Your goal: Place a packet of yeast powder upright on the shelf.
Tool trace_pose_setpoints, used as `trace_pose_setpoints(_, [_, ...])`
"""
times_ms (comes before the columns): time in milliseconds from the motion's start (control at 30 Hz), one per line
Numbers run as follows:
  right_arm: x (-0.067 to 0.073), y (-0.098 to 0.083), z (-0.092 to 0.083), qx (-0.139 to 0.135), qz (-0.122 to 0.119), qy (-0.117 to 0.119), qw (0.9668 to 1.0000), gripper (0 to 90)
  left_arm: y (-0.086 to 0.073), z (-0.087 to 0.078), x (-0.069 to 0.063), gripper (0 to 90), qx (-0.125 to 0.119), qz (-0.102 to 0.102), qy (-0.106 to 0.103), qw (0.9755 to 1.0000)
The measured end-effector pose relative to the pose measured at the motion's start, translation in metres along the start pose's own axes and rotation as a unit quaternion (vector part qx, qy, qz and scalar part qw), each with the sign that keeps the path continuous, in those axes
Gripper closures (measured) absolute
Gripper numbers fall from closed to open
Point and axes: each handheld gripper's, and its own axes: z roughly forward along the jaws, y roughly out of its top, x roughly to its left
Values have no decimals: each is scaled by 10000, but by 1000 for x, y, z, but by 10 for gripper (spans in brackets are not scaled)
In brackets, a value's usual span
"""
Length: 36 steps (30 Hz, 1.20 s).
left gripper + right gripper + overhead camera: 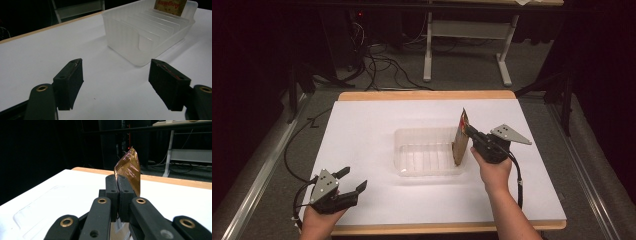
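Observation:
A clear plastic bin (404, 150) with ribbed dividers sits in the middle of the white table; in the left gripper view the bin (125, 37) stands ahead to the right. A flat brown foil packet (460, 140) with red print stands upright over the bin's right end, its lower part inside. My right gripper (469, 131) is shut on the packet's upper edge; in the right gripper view the packet (130, 168) rises from between the closed jaws of that gripper (117, 183). My left gripper (353, 180) rests open near the table's front left corner, its jaws (116, 82) wide apart over bare table.
The white table (362, 125) has a wooden edge at front and back. Beyond it on the floor lie black cables (382, 65) and the white legs of another table (428, 50). Black stands flank the table at both sides.

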Motion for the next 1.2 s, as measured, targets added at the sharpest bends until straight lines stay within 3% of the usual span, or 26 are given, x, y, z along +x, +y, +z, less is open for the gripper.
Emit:
trace_pose_setpoints(200, [0, 3, -2, 30, -15, 9, 10000, 864, 0, 0, -1, 285, -7, 15, -15, 10000])
trace_pose_setpoints(400, [1, 11, -4, 136, -48, 76, 9999, 647, 0, 2, 0, 284, 18, 13, -27, 10000])
trace_pose_setpoints(467, [1, 12, -4, 145, -51, 67, 9999, 617, 0, 2, 0, 284, 24, 20, -20, 10000])
trace_pose_setpoints(533, [0, 15, -6, 183, -71, 54, 9998, 511, 0, 1, 1, 284, -6, -22, -28, 10000])
trace_pose_setpoints(733, [-2, 17, -16, 339, -204, -20, 9992, 357, 0, 1, 1, 284, 14, 3, -18, 10000])
trace_pose_setpoints(1000, [-18, 7, -44, 502, -334, -207, 9980, 352, -1, 1, 2, 287, 34, -37, 21, 10000])
trace_pose_setpoints(1067, [-29, -3, -61, 566, -326, -319, 9974, 354, -1, 1, 2, 287, 57, -30, 23, 10000])
trace_pose_setpoints(1200, [-39, -14, -74, 618, -266, -440, 9968, 356, -1, 3, 1, 287, 101, -15, 8, 9999])
